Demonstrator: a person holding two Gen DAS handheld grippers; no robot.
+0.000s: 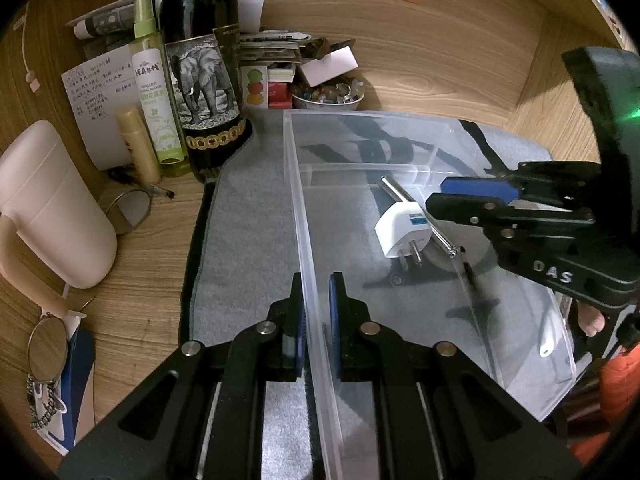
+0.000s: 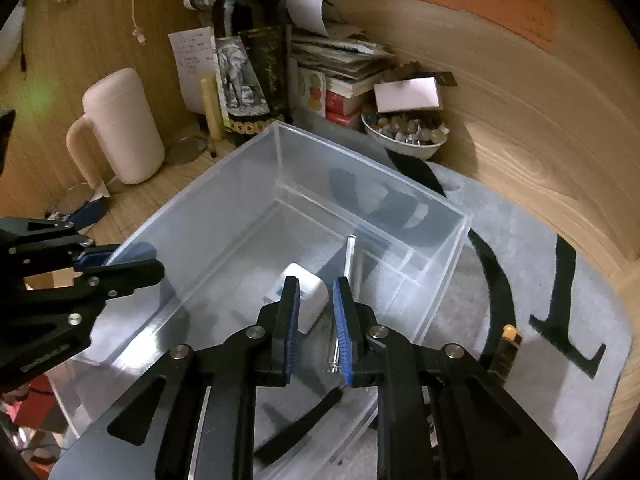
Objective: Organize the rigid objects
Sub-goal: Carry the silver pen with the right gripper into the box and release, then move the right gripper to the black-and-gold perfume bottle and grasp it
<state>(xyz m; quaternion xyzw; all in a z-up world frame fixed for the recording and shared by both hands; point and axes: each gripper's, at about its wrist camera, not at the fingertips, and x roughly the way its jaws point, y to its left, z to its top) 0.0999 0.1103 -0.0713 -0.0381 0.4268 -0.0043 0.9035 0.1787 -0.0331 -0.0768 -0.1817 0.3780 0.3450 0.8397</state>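
Clamping clear bin (image 1: 304,208) wall, left fingers (image 1: 298,320); right fingers (image 2: 343,320) slightly apart, angled down over bin.

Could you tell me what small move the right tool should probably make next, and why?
Probably lift the right tool up out of the clear box. Its pads grip nothing, and the white plug adapter and metal rod already lie inside. The left tool pinches the box wall, steadying it. A small yellow-capped item on the grey mat looks like the next pickup.
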